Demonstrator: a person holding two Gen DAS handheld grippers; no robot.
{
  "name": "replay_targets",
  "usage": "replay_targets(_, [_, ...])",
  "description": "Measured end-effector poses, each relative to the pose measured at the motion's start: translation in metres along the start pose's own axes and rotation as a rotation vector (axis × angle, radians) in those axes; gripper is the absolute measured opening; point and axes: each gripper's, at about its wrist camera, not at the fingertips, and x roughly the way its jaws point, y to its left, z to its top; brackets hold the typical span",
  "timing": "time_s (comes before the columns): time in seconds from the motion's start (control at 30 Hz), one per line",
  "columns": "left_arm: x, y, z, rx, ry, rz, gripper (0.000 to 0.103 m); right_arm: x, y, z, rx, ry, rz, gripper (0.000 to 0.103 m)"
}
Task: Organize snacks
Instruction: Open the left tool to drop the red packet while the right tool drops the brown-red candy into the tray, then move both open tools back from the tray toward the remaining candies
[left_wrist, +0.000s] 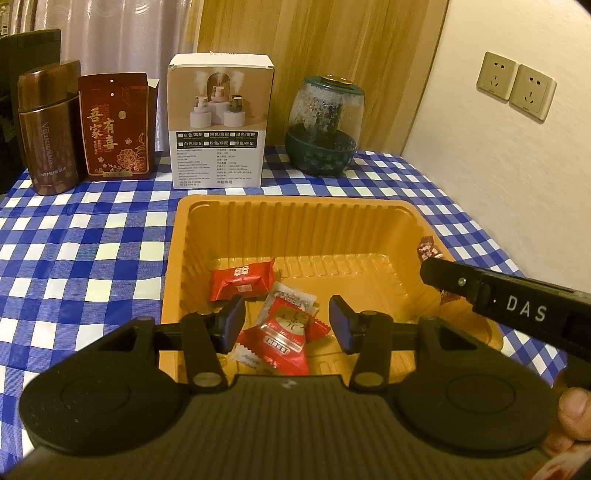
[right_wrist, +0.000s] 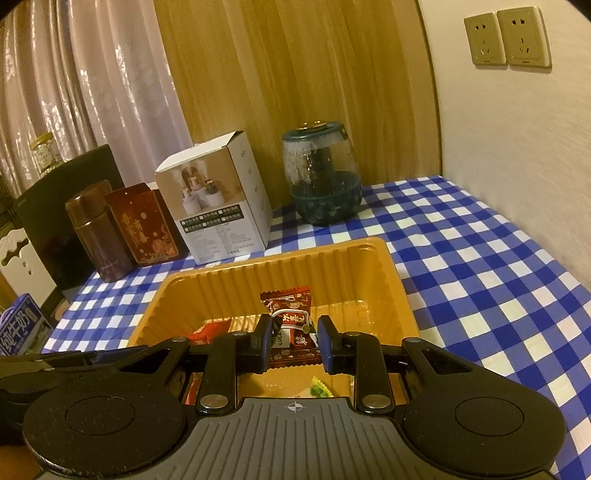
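Note:
An orange plastic tray (left_wrist: 295, 214) sits on the checked tablecloth and also shows in the right wrist view (right_wrist: 369, 266). Inside lie a red square snack packet (left_wrist: 242, 282) and a red-and-white packet (left_wrist: 290, 332). My left gripper (left_wrist: 286, 325) is open and empty, its pads either side of the red-and-white packet, above it. My right gripper (right_wrist: 293, 341) is shut on a dark red candy packet (right_wrist: 291, 321) and holds it over the tray's right side; that gripper's finger (left_wrist: 480, 291) crosses the left wrist view, with the candy (left_wrist: 428, 249) at its tip.
At the back stand a brown canister (left_wrist: 50, 129), a red gift box (left_wrist: 116, 127), a white humidifier box (left_wrist: 219, 122) and a green glass jar (left_wrist: 323, 125). A milk carton (right_wrist: 22, 328) stands at the table's left edge. A wall with sockets (left_wrist: 515, 85) is to the right.

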Motion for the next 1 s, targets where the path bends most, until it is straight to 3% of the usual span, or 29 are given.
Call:
replay_targets(0.2, [0.001, 0.001, -0.001, 0.0, 0.002, -0.001, 0.046, 0.004, 0.0, -0.001, -0.008, 0.008, 0.002, 0.03])
replay_targets(0.23, [0.0, 0.0, -0.001, 0.001, 0.002, -0.001, 0.046, 0.004, 0.0, -0.002, -0.008, 0.003, -0.008, 0.045])
replay_targets(0.3, [0.0, 0.001, -0.001, 0.0, 0.003, 0.0, 0.046, 0.003, -0.005, -0.002, 0.019, -0.005, -0.008, 0.063])
replay_targets(1.0, [-0.005, 0.003, -0.001, 0.012, -0.004, 0.01, 0.046, -0.014, -0.025, 0.005, 0.051, -0.081, -0.072, 0.063])
